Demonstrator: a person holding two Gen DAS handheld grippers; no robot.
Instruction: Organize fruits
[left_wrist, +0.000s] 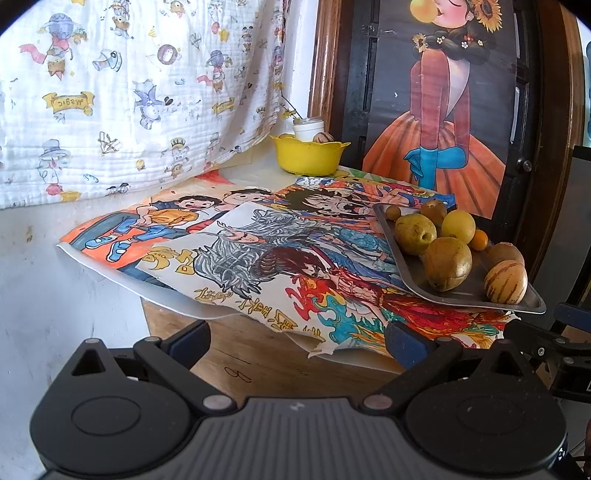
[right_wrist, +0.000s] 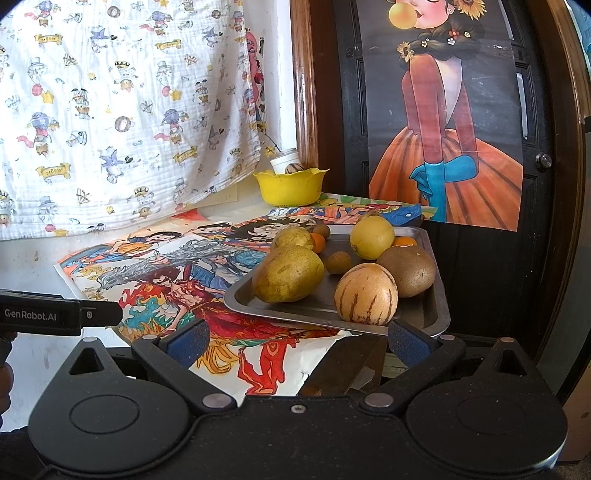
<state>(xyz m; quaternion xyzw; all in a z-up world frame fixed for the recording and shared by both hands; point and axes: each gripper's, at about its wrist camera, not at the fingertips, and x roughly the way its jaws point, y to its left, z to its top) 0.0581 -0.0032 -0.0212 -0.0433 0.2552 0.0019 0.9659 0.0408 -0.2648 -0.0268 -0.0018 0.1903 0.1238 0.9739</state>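
A metal tray (right_wrist: 424, 310) at the table's right front holds several fruits: a striped pepino melon (right_wrist: 365, 293), a large green-yellow pear (right_wrist: 288, 273), a brown kiwi (right_wrist: 408, 269), a yellow lemon (right_wrist: 372, 236) and small oranges. The tray also shows in the left wrist view (left_wrist: 417, 284). A yellow bowl (left_wrist: 308, 157) at the back, also in the right wrist view (right_wrist: 288, 188), holds a striped fruit (left_wrist: 323, 137). My left gripper (left_wrist: 297, 341) is open and empty, short of the table's front edge. My right gripper (right_wrist: 297, 339) is open and empty, just before the tray.
Colourful cartoon drawings (left_wrist: 258, 251) cover the wooden table. A white printed cloth (left_wrist: 129, 92) hangs at the back left. A dark door with a poster (left_wrist: 443, 110) stands behind the tray. A white jar (left_wrist: 308, 127) sits behind the bowl. The left gripper's body (right_wrist: 55, 315) shows at the right view's left edge.
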